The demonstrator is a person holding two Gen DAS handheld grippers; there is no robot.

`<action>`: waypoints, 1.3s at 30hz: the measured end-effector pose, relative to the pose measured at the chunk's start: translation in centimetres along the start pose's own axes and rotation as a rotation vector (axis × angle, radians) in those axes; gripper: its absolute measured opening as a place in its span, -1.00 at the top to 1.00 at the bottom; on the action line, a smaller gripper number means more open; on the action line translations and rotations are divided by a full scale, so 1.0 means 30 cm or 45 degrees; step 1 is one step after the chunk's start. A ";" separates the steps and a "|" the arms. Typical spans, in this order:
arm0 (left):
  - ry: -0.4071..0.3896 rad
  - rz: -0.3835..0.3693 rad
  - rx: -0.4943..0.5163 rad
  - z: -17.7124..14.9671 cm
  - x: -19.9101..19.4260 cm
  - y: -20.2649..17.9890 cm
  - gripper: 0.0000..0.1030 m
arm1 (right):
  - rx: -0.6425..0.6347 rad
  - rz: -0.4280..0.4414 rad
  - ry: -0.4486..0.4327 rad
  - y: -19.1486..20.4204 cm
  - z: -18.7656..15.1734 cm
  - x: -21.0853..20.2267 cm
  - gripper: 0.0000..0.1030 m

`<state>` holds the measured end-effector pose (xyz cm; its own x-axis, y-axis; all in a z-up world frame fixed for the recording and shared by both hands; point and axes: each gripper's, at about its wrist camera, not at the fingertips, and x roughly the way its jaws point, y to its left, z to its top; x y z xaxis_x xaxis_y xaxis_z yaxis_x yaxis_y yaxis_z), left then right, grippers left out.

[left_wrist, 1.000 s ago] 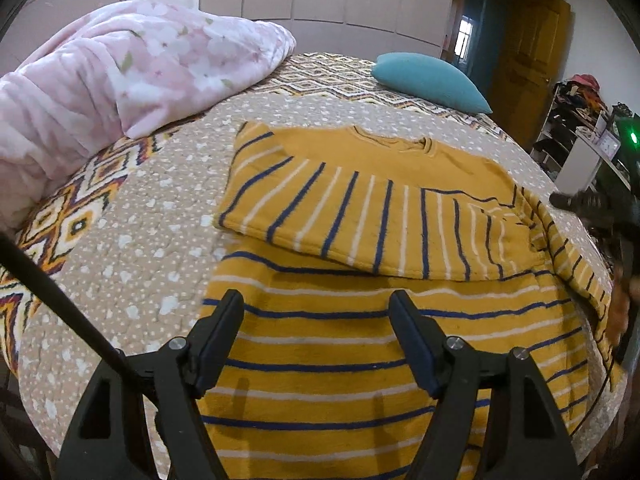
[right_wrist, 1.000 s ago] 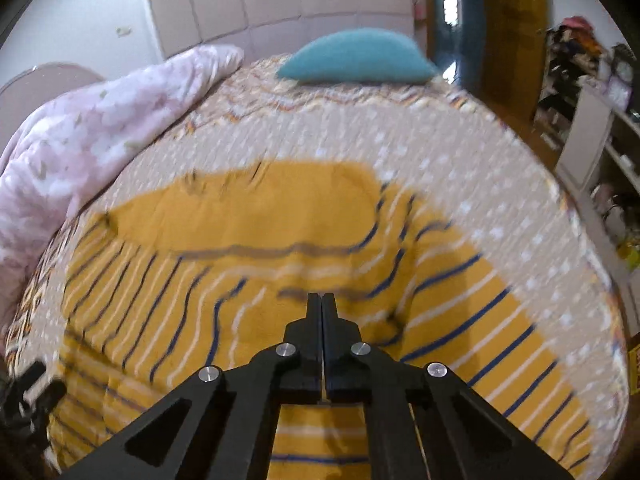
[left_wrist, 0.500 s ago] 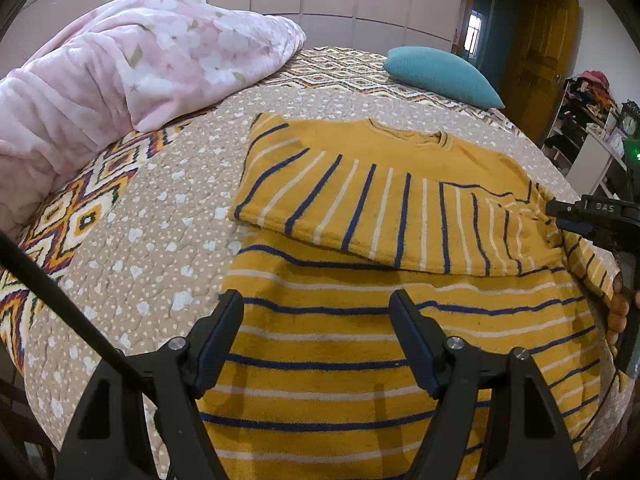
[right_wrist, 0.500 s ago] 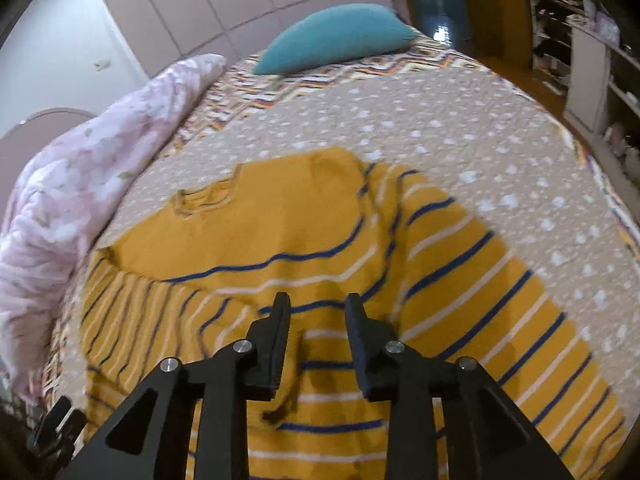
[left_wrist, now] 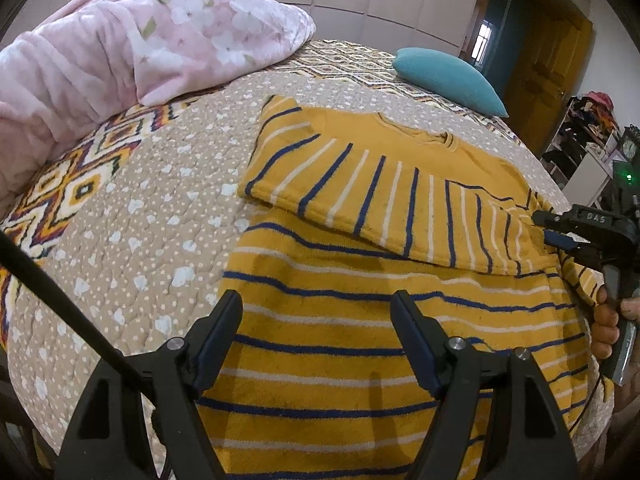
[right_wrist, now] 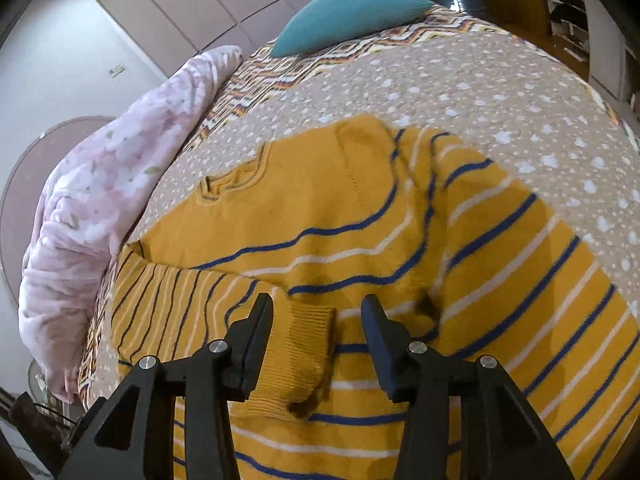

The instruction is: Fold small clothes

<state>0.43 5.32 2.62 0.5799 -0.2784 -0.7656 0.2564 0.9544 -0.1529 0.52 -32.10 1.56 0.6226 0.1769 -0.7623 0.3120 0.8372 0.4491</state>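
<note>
A mustard-yellow sweater with blue and white stripes lies flat on the bed, one sleeve folded across its chest. My left gripper hovers open over the sweater's lower body, nothing between its fingers. My right gripper, held by a hand, is at the sweater's right side. In the right wrist view the right gripper is low over the sweater and its jaws are opening. The folded sleeve's ribbed cuff lies loose between the fingers, and a gap shows beside the right finger.
A pink floral blanket is heaped along the bed's left side, and a teal pillow lies at the far end. The dotted, patterned bedspread surrounds the sweater. Shelves with clutter and a wooden door stand to the right.
My right gripper went from shut to open and sank toward the sweater; the sleeve cuff now lies between its fingers. My left gripper stayed open in about the same place.
</note>
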 end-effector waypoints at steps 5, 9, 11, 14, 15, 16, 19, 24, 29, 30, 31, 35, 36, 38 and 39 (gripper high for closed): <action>-0.011 0.000 -0.011 -0.001 -0.003 0.009 -0.46 | -0.117 -0.093 0.054 0.058 -0.026 0.039 0.62; -0.024 0.010 -0.026 0.015 0.004 0.024 -0.46 | -0.152 -0.068 -0.027 0.098 0.006 -0.029 0.82; -0.019 0.015 -0.033 0.020 0.012 0.031 -0.46 | -0.160 -0.108 -0.087 0.116 0.050 -0.058 0.82; -0.017 0.022 -0.032 0.013 0.018 0.036 -0.46 | -0.150 -0.200 -0.147 0.118 0.128 -0.064 0.82; -0.013 0.026 -0.029 0.010 0.023 0.037 -0.46 | -0.147 -0.231 -0.147 0.110 0.151 -0.053 0.82; -0.007 0.029 -0.029 0.007 0.029 0.040 -0.46 | -0.142 -0.257 -0.137 0.105 0.167 -0.031 0.82; 0.020 0.036 -0.037 -0.002 0.050 0.049 -0.46 | -0.143 -0.352 -0.042 0.083 0.176 0.067 0.80; 0.015 0.028 -0.040 -0.011 0.028 0.051 -0.46 | -0.175 -0.434 -0.003 0.061 0.140 0.083 0.70; -0.086 0.075 -0.034 -0.017 -0.042 0.027 -0.46 | -0.199 -0.376 -0.265 0.048 0.069 -0.224 0.31; -0.116 0.084 -0.023 -0.019 -0.061 0.019 -0.47 | -0.157 -0.321 -0.282 0.019 0.049 -0.284 -0.09; -0.135 0.079 -0.012 -0.021 -0.077 0.011 -0.49 | -0.101 -0.256 -0.272 -0.029 0.024 -0.339 -0.21; -0.177 0.037 0.023 -0.027 -0.145 -0.016 -0.69 | 0.052 -0.234 -0.224 -0.229 -0.119 -0.522 -0.20; -0.182 0.018 0.034 -0.031 -0.160 -0.027 -0.70 | 0.071 -0.265 -0.239 -0.274 -0.164 -0.569 -0.20; -0.156 -0.045 0.045 -0.038 -0.175 -0.046 -0.70 | 0.131 -0.350 -0.267 -0.392 -0.273 -0.669 -0.20; -0.141 -0.070 0.043 -0.041 -0.173 -0.056 -0.70 | 0.173 -0.368 -0.275 -0.446 -0.324 -0.708 -0.20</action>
<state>-3.96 5.29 6.10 0.6455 -0.3422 -0.6828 0.3151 0.9337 -0.1701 -23.85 -42.03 7.20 0.6271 -0.1816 -0.7575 0.5803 0.7576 0.2987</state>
